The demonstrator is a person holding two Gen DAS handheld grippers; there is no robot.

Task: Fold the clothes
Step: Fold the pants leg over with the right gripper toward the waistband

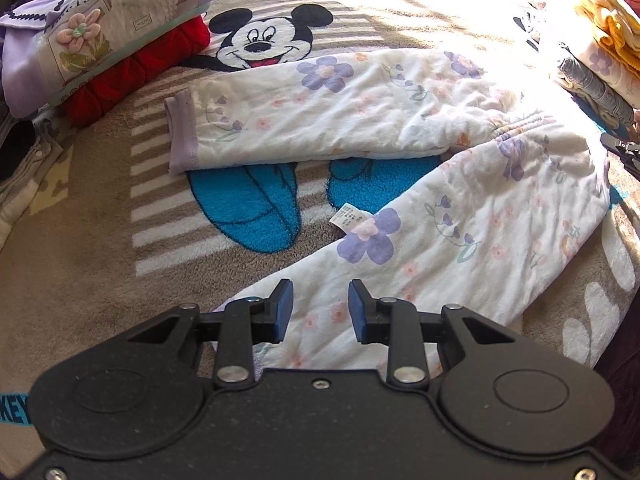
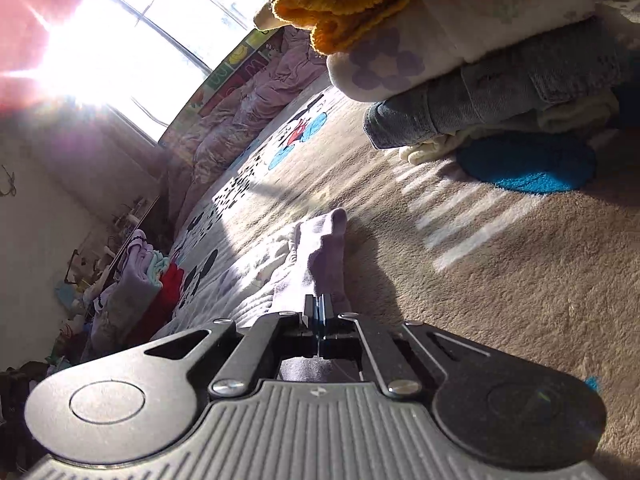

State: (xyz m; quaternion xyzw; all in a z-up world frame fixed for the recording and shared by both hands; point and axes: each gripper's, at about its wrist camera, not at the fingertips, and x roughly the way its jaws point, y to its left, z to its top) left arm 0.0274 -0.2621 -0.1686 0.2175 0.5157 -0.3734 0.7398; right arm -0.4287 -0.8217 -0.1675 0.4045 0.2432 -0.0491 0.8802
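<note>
White floral pants (image 1: 400,152) with purple flowers lie spread in a V on a Mickey Mouse blanket (image 1: 100,248). One leg runs left to a lilac cuff (image 1: 180,132). The other leg runs down toward my left gripper (image 1: 320,312), which is open just above that leg's lower end. My right gripper (image 2: 319,312) is shut on a lilac edge of the pants (image 2: 324,248), low over the blanket; the edge stands up from the pads. The right gripper's tip shows at the right edge of the left wrist view (image 1: 622,148).
A stack of folded clothes, lilac over red (image 1: 104,40), sits at the back left. Another stack with yellow knit, floral cloth and grey denim (image 2: 460,60) sits at the right, close to the right gripper. A bright window (image 2: 140,52) lies beyond.
</note>
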